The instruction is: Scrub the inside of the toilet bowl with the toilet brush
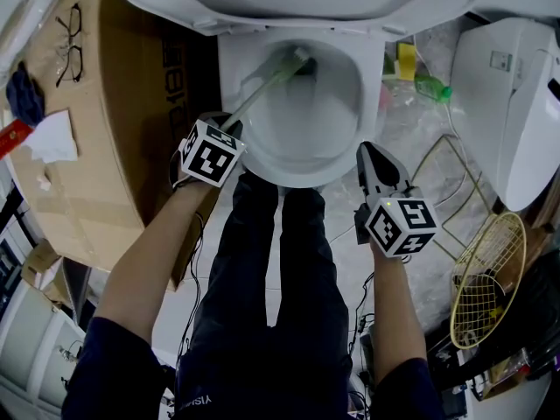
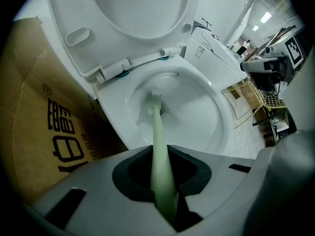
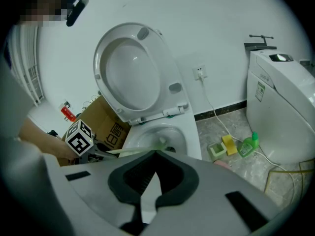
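Note:
The white toilet bowl (image 1: 302, 138) stands open with its lid and seat (image 3: 133, 73) raised. A pale green toilet brush (image 1: 267, 86) slants from the left rim down into the bowl, its head (image 2: 155, 102) near the drain. My left gripper (image 1: 229, 122) is shut on the brush handle (image 2: 162, 176) at the bowl's left edge. My right gripper (image 1: 366, 151) hovers just off the bowl's right front rim, shut with nothing in it. In the right gripper view its jaws (image 3: 147, 181) point at the bowl (image 3: 157, 136).
A large cardboard box (image 1: 96, 121) with glasses (image 1: 70, 42) on it stands tight against the toilet's left. To the right are a second white toilet (image 1: 516, 103), a green bottle (image 1: 433, 86), a yellow sponge (image 1: 405, 59), a wire racket (image 1: 486, 287) and floor cables. The person's legs stand before the bowl.

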The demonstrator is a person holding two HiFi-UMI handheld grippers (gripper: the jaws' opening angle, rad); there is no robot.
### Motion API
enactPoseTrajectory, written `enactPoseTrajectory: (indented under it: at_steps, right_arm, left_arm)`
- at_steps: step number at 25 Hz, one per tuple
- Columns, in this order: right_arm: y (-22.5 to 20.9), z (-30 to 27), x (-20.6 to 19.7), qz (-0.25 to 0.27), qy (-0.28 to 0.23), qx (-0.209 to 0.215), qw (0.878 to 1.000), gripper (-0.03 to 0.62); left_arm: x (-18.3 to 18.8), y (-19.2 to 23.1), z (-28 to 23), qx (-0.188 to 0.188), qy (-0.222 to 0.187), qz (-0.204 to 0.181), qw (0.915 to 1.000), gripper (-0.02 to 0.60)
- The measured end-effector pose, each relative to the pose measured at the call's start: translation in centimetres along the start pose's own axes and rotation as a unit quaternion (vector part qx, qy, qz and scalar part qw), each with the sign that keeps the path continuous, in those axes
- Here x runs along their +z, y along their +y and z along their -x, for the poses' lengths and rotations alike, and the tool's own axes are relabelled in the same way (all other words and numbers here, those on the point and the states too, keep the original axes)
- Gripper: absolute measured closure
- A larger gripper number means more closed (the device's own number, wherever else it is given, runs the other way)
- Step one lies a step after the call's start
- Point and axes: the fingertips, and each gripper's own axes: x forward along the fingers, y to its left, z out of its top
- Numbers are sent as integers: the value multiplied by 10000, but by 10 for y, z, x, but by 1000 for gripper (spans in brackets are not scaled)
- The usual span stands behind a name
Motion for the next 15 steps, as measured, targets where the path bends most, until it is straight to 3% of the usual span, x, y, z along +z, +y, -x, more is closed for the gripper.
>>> enactPoseTrajectory:
  at_steps: [15]
  right_arm:
    - [-17,22,-24,-277,-79,-205,9994,589]
  left_arm:
    - [33,-47,-10,-319,-184,-351,9987,503]
